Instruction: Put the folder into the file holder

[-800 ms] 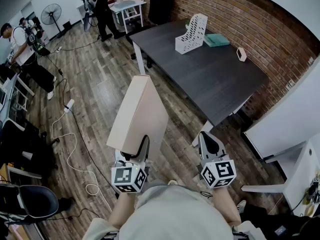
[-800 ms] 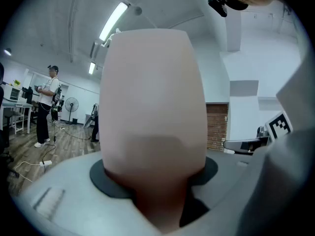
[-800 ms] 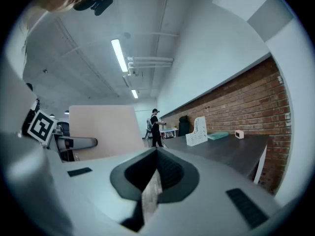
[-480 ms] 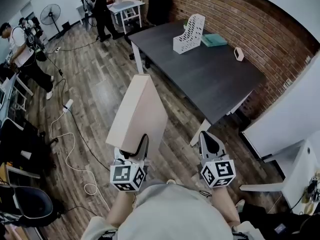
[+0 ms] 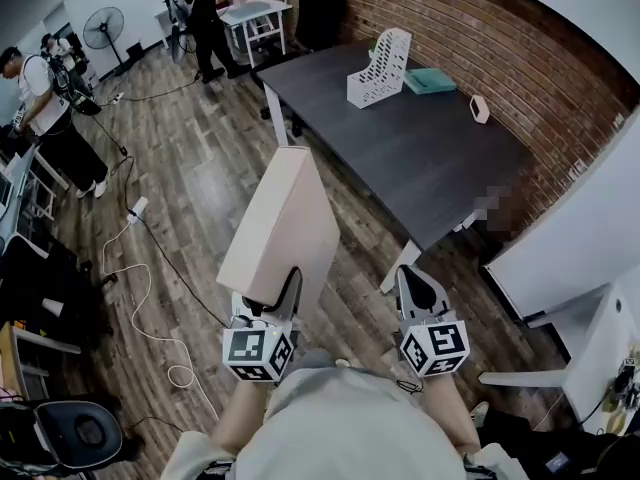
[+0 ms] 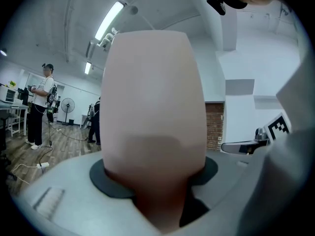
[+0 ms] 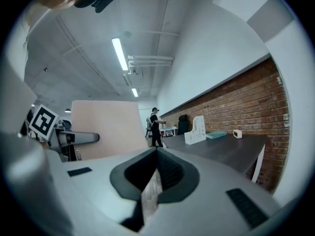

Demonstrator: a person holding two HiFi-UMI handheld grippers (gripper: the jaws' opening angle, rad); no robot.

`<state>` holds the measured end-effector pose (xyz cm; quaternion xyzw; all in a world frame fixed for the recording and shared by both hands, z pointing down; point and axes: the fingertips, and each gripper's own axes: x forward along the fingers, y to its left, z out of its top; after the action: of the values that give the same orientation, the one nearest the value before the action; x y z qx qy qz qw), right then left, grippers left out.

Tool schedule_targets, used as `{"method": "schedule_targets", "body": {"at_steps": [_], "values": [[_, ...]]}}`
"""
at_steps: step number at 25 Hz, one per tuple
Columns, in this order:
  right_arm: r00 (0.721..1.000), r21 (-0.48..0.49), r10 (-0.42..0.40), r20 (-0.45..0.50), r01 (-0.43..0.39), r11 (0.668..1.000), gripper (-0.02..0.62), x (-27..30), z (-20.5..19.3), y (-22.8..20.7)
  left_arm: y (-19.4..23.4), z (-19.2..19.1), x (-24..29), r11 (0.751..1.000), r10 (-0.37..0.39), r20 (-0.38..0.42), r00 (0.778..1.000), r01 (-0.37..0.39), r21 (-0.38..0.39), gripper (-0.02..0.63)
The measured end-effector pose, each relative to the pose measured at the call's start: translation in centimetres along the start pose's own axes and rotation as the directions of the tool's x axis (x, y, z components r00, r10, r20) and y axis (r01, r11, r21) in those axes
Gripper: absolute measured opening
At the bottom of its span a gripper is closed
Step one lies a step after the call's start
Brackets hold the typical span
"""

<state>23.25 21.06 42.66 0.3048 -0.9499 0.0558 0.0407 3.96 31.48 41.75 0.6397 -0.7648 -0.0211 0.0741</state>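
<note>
The left tool [image 5: 272, 306] is clamped wide on the near edge of the beige cardboard folder [image 5: 285, 228], whose long axis runs away from the person toward 12 o'clock. The white perforated plastic file holder [image 5: 381, 67] stands on the dark grey desk [image 5: 420, 148], well apart, at 1 o'clock from the folder's far end. The right tool [image 5: 420, 290], closed and empty, is on the desk side. Compared with the earlier frames, the folder and holder have barely shifted.

Obs: pale beige flat card folder [image 5: 280, 230], plain; white plastic file holder [image 5: 380, 68], slotted cut-out pattern; dark grey rectangular table [image 5: 420, 158]; red-brown brick wall [image 5: 520, 48]; teal flat book [image 5: 430, 80].
</note>
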Motion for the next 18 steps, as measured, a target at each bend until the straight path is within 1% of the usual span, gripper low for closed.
{"method": "schedule_targets", "body": {"at_steps": [3, 4, 5, 11, 13, 18], "values": [[1.000, 0.013, 0.022, -0.002, -0.022, 1.000, 0.012, 0.4, 0.1, -0.1, 0.0, 0.4, 0.1, 1.000, 0.011, 0.003, 1.000, -0.011, -0.006, 0.268], [0.999, 0.022, 0.037, -0.001, -0.037, 0.999, 0.075, 0.5, 0.2, 0.0, 0.1, 0.5, 0.1, 1.000, 0.015, 0.004, 1.000, -0.015, -0.006, 0.268], [0.999, 0.031, 0.051, 0.000, -0.051, 0.998, 0.118, 0.7, 0.3, 0.0, 0.2, 0.7, 0.2, 1.000, 0.018, 0.006, 1.000, -0.018, -0.005, 0.268], [0.996, 0.047, 0.091, 0.004, -0.091, 0.995, 0.288, 2.0, 0.4, -0.2, 0.7, 1.6, 1.5, 1.000, 0.022, 0.025, 0.999, -0.022, 0.002, 0.268], [0.995, 0.045, 0.096, -0.001, -0.096, 0.994, 0.329, 2.6, 0.4, -0.5, 0.9, 1.9, 2.4, 1.000, 0.022, 0.030, 0.999, -0.022, -0.001, 0.268], [0.996, 0.040, 0.088, -0.005, -0.088, 0.995, 0.376, 5.0, 0.3, -1.2, 1.9, 2.1, 4.8, 1.000, 0.010, 0.031, 0.999, -0.010, -0.004, 0.268]]}}
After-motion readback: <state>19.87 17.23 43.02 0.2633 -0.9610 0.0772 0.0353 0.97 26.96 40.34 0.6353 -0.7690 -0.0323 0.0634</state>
